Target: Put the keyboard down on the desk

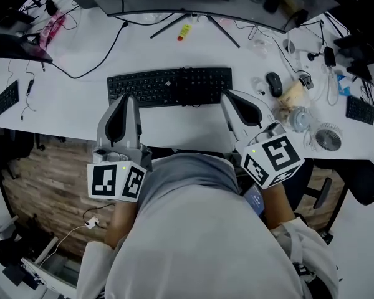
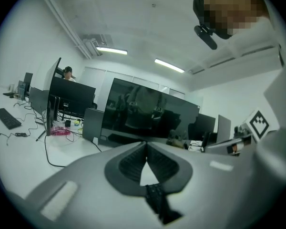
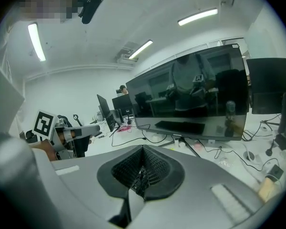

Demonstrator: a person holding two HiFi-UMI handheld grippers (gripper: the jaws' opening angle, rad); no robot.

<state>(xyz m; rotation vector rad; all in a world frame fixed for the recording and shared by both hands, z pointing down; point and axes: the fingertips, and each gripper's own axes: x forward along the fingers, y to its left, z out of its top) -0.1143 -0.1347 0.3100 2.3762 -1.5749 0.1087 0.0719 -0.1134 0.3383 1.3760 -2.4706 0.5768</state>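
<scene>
A black keyboard (image 1: 169,86) lies flat on the white desk (image 1: 75,104), in front of a large dark monitor (image 3: 195,97). My left gripper (image 1: 127,97) is held at the keyboard's front left edge, its tips over the nearest keys. My right gripper (image 1: 227,94) is at the front right corner. In both gripper views the jaws meet at their tips, left gripper (image 2: 146,143) and right gripper (image 3: 143,147), with nothing clamped between them. A strip of keyboard keys (image 2: 155,199) shows below through the gap between the left pads.
A black mouse (image 1: 274,83), a small fan (image 1: 328,137) and cables lie to the right of the keyboard. A second keyboard (image 1: 5,98) is at the far left, and a black cable (image 1: 106,48) crosses the desk behind. The desk's front edge runs just under my grippers.
</scene>
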